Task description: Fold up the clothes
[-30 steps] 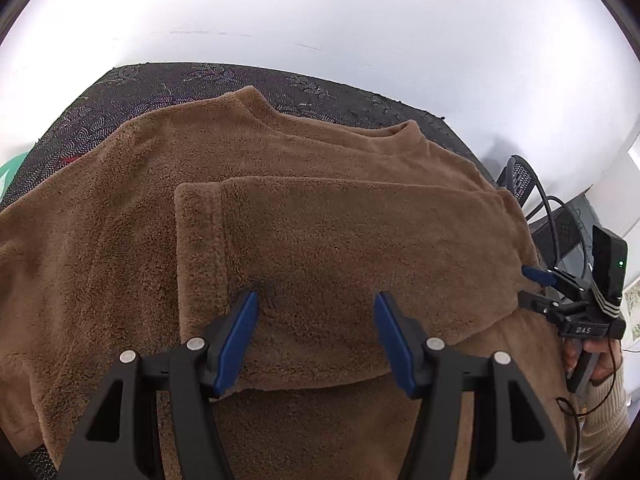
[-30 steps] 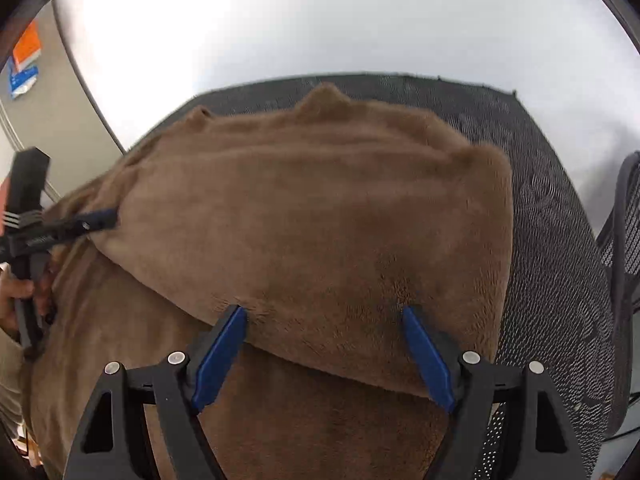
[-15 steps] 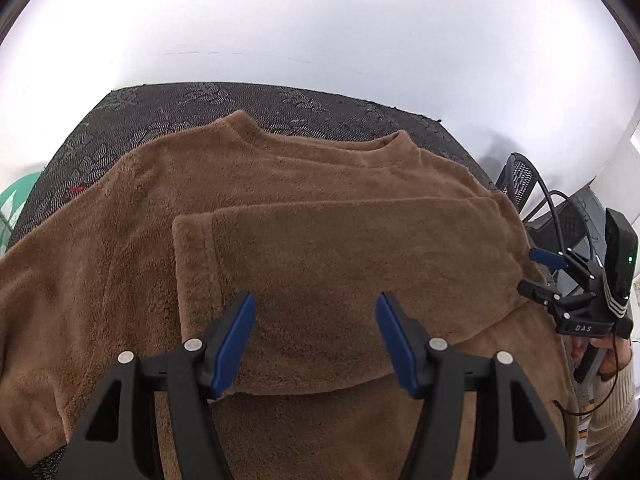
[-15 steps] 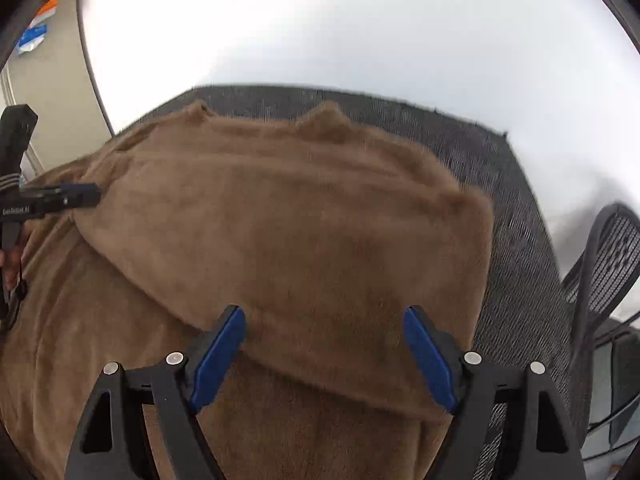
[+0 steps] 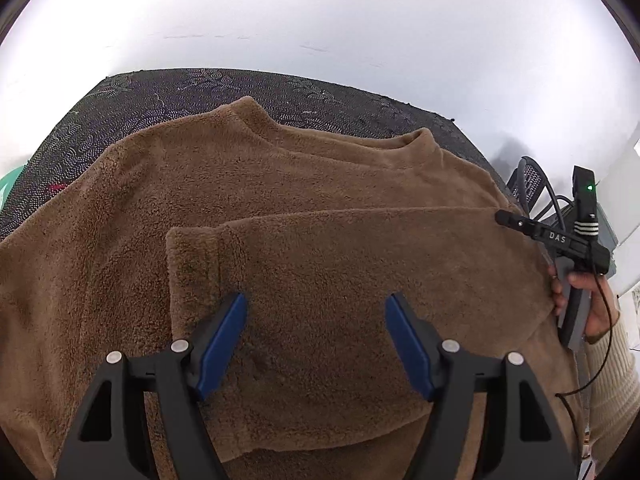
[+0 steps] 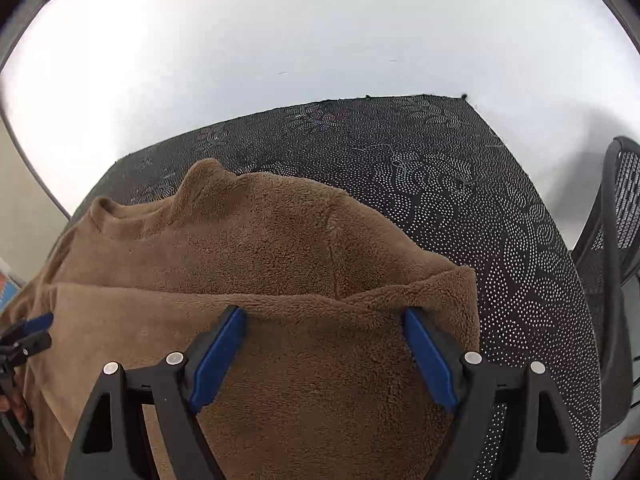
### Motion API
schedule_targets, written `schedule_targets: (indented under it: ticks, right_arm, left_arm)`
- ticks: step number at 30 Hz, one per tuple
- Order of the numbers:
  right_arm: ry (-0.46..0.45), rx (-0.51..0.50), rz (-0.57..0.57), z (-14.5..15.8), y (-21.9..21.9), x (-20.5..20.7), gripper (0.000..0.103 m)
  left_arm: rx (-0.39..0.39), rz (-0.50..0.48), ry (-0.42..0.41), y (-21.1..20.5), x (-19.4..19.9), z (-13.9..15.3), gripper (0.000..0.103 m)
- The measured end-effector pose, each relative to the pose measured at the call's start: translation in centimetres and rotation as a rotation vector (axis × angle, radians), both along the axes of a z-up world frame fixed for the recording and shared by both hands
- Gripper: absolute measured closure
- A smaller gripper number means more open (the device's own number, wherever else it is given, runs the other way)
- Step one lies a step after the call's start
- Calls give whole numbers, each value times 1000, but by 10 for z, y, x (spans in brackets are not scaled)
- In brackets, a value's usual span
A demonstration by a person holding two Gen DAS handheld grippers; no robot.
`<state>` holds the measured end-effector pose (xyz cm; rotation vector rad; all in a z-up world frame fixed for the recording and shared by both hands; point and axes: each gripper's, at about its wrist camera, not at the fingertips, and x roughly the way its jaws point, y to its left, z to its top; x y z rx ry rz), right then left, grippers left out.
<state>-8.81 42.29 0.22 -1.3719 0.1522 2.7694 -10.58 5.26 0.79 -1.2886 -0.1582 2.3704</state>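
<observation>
Blue fingers (image 5: 224,344) of the left gripper (image 5: 316,340) are held wide apart over a folded sleeve (image 5: 340,264). Nothing is pinched. Fingers of the right gripper (image 6: 324,352) are spread wide too. A brown fleece sweater (image 6: 256,240) is laid flat on a dotted black cloth (image 6: 460,168).

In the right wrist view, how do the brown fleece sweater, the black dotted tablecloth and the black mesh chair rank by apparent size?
1. Brown fleece sweater, though nearness to the camera enlarges it.
2. Black dotted tablecloth.
3. Black mesh chair, partly cut off at the edge.
</observation>
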Motion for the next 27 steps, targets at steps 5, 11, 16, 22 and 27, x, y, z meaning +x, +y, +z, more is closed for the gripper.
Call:
schedule_targets:
  ticks: [5,11,16,22,27]
  right_arm:
    - [-17,19,-37,-9,8,-11,19]
    - [1,19,-42,13,-15,23,19]
    - [43,-17,126,30,-66,80,19]
    - [-4,-23,233,16,-110,112,19]
    - [-69,42,246,-11,-126,110,8]
  left_arm:
    - [-28,-12,20,6,3,-1,21]
    - [-47,-4,1,9,3,2,21]
    - [-20,5,-20,12,22,16,21]
    - [-8,-45,-15,22,59,26,21]
    - [-45,-52,-18,25,71,8,21]
